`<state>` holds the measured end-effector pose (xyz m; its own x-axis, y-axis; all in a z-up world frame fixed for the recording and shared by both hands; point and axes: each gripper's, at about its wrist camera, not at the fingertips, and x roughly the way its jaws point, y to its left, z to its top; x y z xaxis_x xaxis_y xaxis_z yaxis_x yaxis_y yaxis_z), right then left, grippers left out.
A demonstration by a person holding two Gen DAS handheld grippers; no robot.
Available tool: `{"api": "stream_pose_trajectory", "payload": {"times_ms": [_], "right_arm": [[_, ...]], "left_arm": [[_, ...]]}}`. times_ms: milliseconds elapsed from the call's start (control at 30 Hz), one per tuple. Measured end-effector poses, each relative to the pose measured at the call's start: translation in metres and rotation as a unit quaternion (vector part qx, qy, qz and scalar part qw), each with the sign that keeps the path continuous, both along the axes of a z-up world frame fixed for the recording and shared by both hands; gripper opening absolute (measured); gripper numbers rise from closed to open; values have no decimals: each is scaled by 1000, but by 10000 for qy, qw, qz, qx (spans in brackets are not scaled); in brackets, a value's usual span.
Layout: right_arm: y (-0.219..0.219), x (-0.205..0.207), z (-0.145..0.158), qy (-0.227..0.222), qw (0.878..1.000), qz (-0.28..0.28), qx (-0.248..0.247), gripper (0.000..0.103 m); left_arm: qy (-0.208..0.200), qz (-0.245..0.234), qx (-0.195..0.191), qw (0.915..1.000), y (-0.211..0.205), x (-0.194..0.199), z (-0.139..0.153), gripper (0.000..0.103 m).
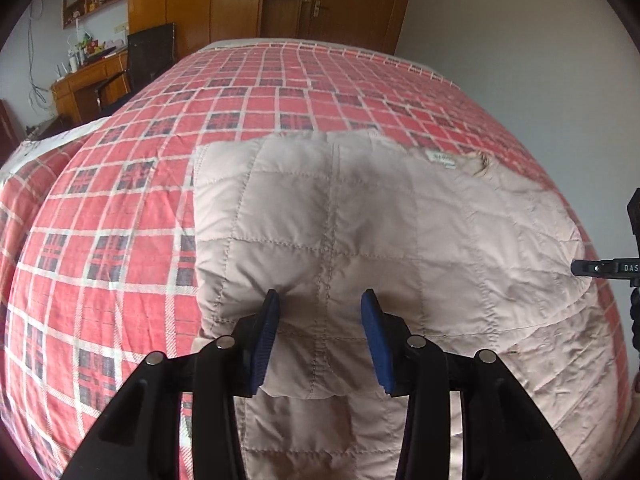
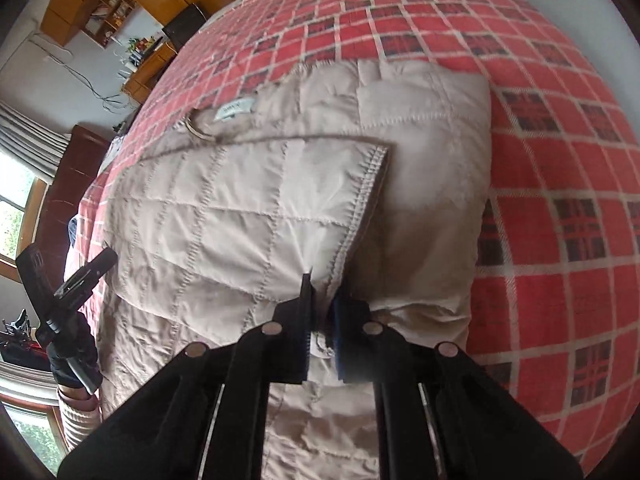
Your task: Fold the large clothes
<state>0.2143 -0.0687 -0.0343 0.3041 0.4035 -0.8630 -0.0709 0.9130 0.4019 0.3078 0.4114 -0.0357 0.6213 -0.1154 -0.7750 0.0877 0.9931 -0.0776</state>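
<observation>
On the red plaid bedspread (image 1: pixel 120 208) in front of me lies the beige quilted jacket (image 1: pixel 360 216), partly folded, its collar label (image 1: pixel 442 159) facing up near the far edge. My left gripper (image 1: pixel 320 312) hangs over the near fold with its blue pads (image 1: pixel 264 344) spread wide, fabric bulging between them but not pinched. My right gripper (image 2: pixel 323 300) has closed to a narrow gap on the stitched edge of a folded-over panel (image 2: pixel 360 200), clamping the jacket there. A wooden desk (image 1: pixel 86 80) stands beyond the bed's left side.
</observation>
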Motion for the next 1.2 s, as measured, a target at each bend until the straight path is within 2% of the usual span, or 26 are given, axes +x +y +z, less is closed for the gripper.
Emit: {"api": "stream_pose_trajectory", "payload": {"times_ms": [133,200,267,367,467,633,767,900,1000,1100,1133,1200], "right_arm": [[1,-7,6,-106,9998,57,-160,18],[-3,-11,21,-280,9989,-17,-375,21],[-4,-18,43,-649,9960,-83,-607,21],[4,-21,59,-827,9954,94,-480,21],[18,-19,51,-634,9970,359,-243,21],[24,-12,19,-355,9969,299,-638,19],[19,-6,-3,-191,9985,276,-441,19],[23,-4,-6,-217,9981,244,-519,19],[22,-15,11,-432,9973,269,-534,20],[14,-44,40,-888,9938,474,-478,36],[11,-58,48,-1025,9919,558,-511,44],[2,-88,61,-1248,9872,717,-685,50]], "left_arm": [[-22,-4,116,9999,-3,-2,4,43],[-117,10,-67,9999,0,-8,14,42],[-289,-64,-410,9987,1,-17,29,43],[-404,-205,-560,9974,-10,-21,43,43],[-295,-354,-398,9981,-30,-13,37,43],[85,-322,-165,9993,-41,1,6,43],[233,-368,-299,9986,-36,6,-12,42],[220,-324,-241,9989,-39,7,-16,42],[236,-202,-342,9989,-36,1,-8,42],[114,-252,-475,9985,-25,-28,15,43],[79,-276,-406,9988,-21,-39,22,47],[-17,-382,-325,9987,-9,-71,36,54]]}}
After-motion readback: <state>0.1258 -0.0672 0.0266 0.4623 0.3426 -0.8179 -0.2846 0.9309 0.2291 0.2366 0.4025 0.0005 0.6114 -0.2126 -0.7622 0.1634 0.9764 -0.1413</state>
